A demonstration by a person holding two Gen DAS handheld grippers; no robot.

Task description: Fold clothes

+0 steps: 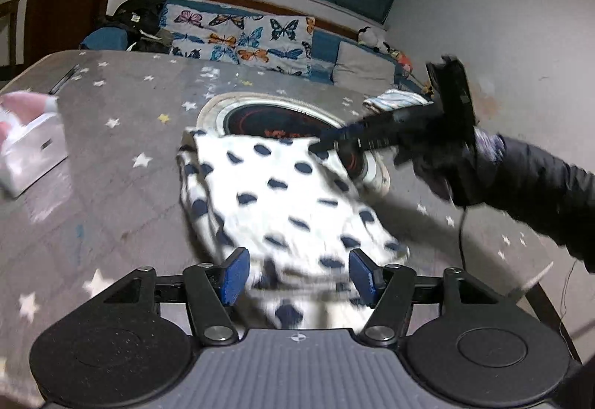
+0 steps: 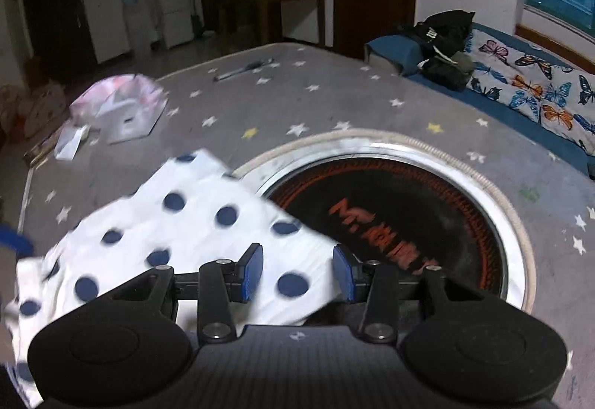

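Ideally, both grippers, left gripper (image 1: 295,277) and right gripper (image 2: 297,271), fingers apart astride the spotted cloth (image 1: 282,193), should pinch matching edges so the fold lands square.

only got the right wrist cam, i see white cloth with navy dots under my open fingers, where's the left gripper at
Observer: The left gripper is at the edge of the white cloth with navy dots opposite the right gripper.
Operator: is it clamped on
Observer: No. Its blue pads stand wide apart, with the cloth's edge lying between them.
Operator: anything else out there to fold
Observer: Possibly. A bundled blue-and-white striped cloth lies on the grey star-print tablecloth, near the far edge beyond the right gripper.
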